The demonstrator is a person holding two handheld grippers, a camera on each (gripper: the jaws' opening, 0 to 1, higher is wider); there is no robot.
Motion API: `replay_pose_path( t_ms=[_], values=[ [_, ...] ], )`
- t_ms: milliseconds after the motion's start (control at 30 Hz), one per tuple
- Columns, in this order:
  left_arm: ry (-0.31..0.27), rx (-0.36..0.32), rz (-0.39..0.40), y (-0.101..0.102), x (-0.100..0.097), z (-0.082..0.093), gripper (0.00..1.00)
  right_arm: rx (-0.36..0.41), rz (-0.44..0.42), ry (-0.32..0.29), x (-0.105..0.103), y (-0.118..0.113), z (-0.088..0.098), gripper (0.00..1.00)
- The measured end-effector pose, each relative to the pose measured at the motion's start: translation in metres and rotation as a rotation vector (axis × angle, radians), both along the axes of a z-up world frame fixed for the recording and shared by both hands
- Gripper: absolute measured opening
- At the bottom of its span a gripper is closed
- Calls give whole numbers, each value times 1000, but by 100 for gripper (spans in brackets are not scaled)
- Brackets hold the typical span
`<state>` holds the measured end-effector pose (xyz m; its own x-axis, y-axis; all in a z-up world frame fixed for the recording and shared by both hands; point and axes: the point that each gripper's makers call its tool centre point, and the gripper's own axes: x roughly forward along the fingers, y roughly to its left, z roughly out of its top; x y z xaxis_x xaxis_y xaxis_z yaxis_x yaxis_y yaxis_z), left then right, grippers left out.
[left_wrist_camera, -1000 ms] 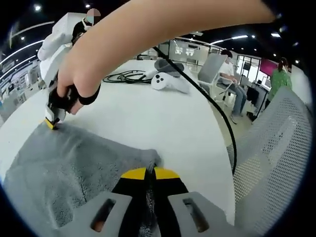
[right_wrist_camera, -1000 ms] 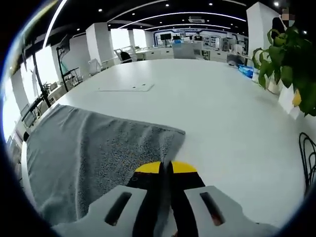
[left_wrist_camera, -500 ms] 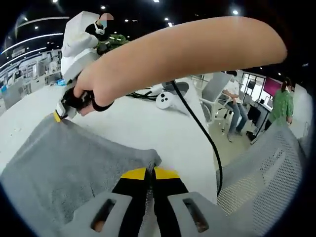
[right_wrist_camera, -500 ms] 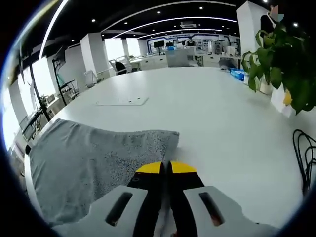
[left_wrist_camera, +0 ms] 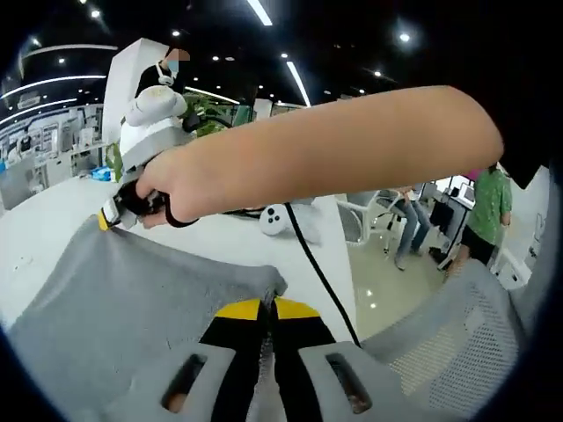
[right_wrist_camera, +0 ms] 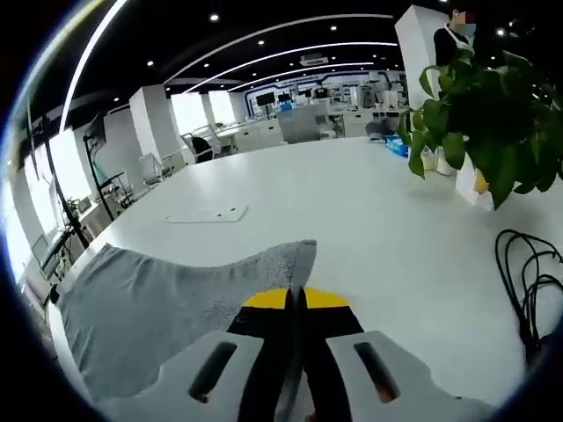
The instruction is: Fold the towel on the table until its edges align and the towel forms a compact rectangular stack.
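Observation:
The grey towel hangs stretched between both grippers, lifted above the white table. My left gripper is shut on one corner of the towel, its yellow-tipped jaws pressed together over the cloth. In the left gripper view the right gripper, held in a person's hand, pinches the far corner. In the right gripper view the towel spreads down to the left, and my right gripper is shut on its corner.
A potted green plant stands at the right of the table, with black cables below it. A white controller lies on the table. A mesh chair back is close at the right. Seated people are beyond.
Both grippers have risen with the towel corners held; the towel has come up off the table and the views now tilt higher toward the room.

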<state>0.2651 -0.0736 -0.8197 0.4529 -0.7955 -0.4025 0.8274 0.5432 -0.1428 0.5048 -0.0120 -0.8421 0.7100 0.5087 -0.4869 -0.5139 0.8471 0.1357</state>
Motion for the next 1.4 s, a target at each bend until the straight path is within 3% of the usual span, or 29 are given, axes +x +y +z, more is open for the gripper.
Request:
replay_pose_path(
  t_ms=[167, 367, 533, 733, 1400],
  values=[
    [-20, -30, 11, -6, 3, 16, 3, 21, -1, -39, 2, 1, 23, 1],
    [-58, -26, 3, -5, 2, 32, 4, 3, 55, -86, -1, 9, 44, 1],
    [-62, -40, 25, 1, -1, 41, 4, 76, 90, -107, -5, 20, 64, 1],
    [-103, -41, 36, 10, -4, 61, 4, 105, 110, -119, -8, 28, 80, 1],
    [-222, -90, 152, 75, -21, 130, 3, 170, 219, -180, -29, 94, 152, 1]
  ],
)
